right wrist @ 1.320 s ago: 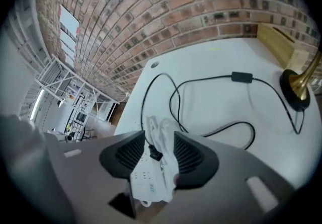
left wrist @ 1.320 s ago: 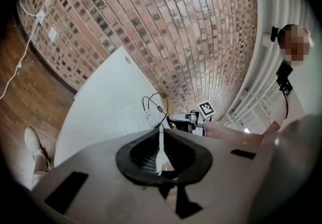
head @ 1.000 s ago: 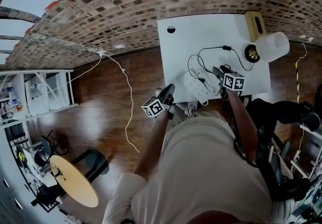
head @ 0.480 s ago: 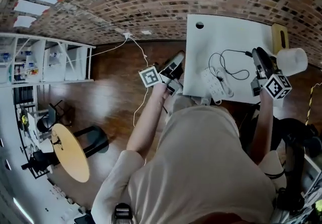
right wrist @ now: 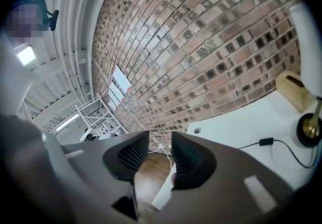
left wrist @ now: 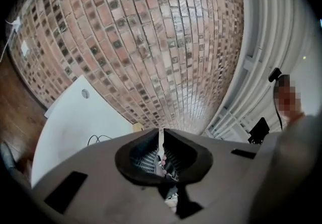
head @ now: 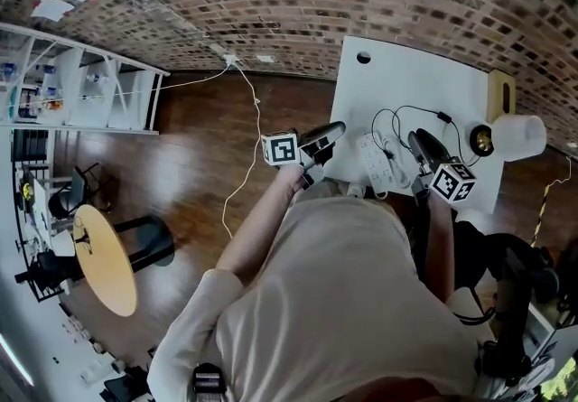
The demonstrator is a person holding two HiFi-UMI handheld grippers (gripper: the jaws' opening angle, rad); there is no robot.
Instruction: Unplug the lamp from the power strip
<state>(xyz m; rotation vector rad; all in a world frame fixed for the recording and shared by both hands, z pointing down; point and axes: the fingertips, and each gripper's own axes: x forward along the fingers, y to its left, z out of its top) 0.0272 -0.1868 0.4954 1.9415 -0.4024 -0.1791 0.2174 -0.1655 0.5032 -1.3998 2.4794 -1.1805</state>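
The white power strip [head: 377, 163] lies on the white table [head: 397, 75] with a black cord [head: 402, 116] looped beside it. The cord runs to the lamp, which has a brass base [head: 481, 140] and a white shade [head: 521, 136]. Whether its plug sits in the strip I cannot tell. My right gripper [head: 423, 145] hovers just right of the strip; its jaws [right wrist: 160, 141] have just been closing and stand apart with nothing between them. My left gripper [head: 323, 136] hangs off the table's left edge, shut and empty [left wrist: 161, 136].
A wooden box [head: 501, 93] stands at the table's far right. A white wire [head: 246, 143] trails over the wooden floor from the brick wall. White shelving [head: 81, 84], a round yellow table [head: 104, 269] and a dark chair [head: 149, 242] stand at the left.
Both grippers have lifted away from the table. The right gripper has left the strip's side and now floats above it. The head view has swung, so the table sits further right.
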